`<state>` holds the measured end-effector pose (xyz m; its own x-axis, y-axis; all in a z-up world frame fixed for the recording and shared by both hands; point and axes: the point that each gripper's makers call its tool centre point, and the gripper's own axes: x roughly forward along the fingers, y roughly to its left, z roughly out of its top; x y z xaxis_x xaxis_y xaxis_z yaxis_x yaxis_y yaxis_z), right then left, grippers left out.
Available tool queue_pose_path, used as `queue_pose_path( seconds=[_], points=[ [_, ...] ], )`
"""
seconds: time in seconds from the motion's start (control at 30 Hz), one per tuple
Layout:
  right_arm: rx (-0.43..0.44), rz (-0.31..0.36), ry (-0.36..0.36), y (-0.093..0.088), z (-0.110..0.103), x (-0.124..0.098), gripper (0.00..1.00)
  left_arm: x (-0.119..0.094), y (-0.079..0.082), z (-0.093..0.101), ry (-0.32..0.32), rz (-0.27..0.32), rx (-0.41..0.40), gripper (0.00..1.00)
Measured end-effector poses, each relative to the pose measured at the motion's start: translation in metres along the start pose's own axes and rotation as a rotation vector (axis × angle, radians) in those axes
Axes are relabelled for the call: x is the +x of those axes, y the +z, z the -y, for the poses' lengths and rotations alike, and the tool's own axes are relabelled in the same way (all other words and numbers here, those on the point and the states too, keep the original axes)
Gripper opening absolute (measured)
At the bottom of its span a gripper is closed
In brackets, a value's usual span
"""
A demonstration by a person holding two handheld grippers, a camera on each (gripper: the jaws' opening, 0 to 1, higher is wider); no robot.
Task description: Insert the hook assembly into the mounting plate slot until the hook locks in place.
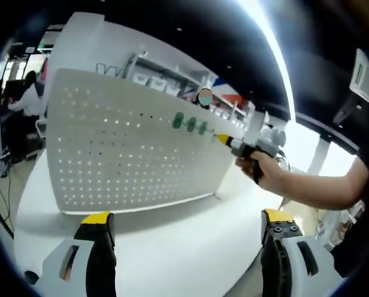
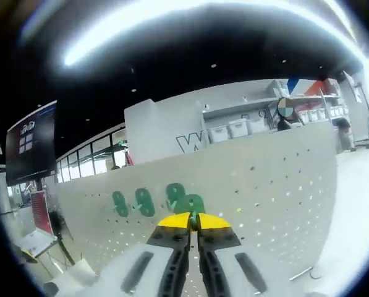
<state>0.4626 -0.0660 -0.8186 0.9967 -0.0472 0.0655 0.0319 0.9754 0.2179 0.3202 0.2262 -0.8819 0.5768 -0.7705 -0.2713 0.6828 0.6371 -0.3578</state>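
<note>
- Left gripper view: a large white perforated mounting plate [image 1: 128, 148] stands upright on the round white bench [image 1: 190, 241], spanning nine to one o'clock.
- Three green plastic hooks [image 1: 190, 123] already sit on the plate near one o'clock.
- The left tongs [image 1: 187, 232] are spread wide at six o'clock, empty above the bench.
- The right tongs [image 1: 224, 140], held in a person's hand [image 1: 261, 166], reach the plate at two o'clock, just beside those hooks.
- Right gripper view: the right tongs [image 2: 193, 218] are pressed together on a small green hook assembly [image 2: 190, 203] at six o'clock, against the plate [image 2: 264, 185].
- Risk: pinched by so little, the hook could tilt and miss its slot, or an off-axis push could rock the freestanding plate before the lock catches.
</note>
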Motion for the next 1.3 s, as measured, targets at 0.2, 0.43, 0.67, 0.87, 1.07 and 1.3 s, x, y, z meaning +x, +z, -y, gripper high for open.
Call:
queue_pose_path(
  seconds=[0.2,0.43,0.67,0.87,1.07,1.3],
  points=[
    [-0.001,0.019,-0.024,0.004,0.011,0.011,0.0,0.003,0.0,-0.002,-0.002,-0.005,0.001,1.0],
    [-0.006,0.062,-0.037,0.016,0.019,0.017,0.0,0.005,0.001,-0.012,0.022,-0.018,-0.012,0.98],
    [-0.029,0.077,-0.028,0.018,0.015,0.017,0.0,0.008,0.002,-0.016,0.034,-0.018,-0.022,0.97],
    [-0.026,0.076,-0.03,0.016,0.016,0.019,0.0,0.01,0.002,-0.017,0.034,-0.025,-0.021,0.96],
    [-0.038,0.073,-0.041,0.014,0.015,0.021,0.0,0.01,0.002,-0.017,0.037,-0.024,-0.022,0.96],
    [-0.074,0.068,-0.057,0.012,0.013,0.02,0.0,0.006,0.002,-0.016,0.035,-0.014,-0.025,0.98]
  ],
)
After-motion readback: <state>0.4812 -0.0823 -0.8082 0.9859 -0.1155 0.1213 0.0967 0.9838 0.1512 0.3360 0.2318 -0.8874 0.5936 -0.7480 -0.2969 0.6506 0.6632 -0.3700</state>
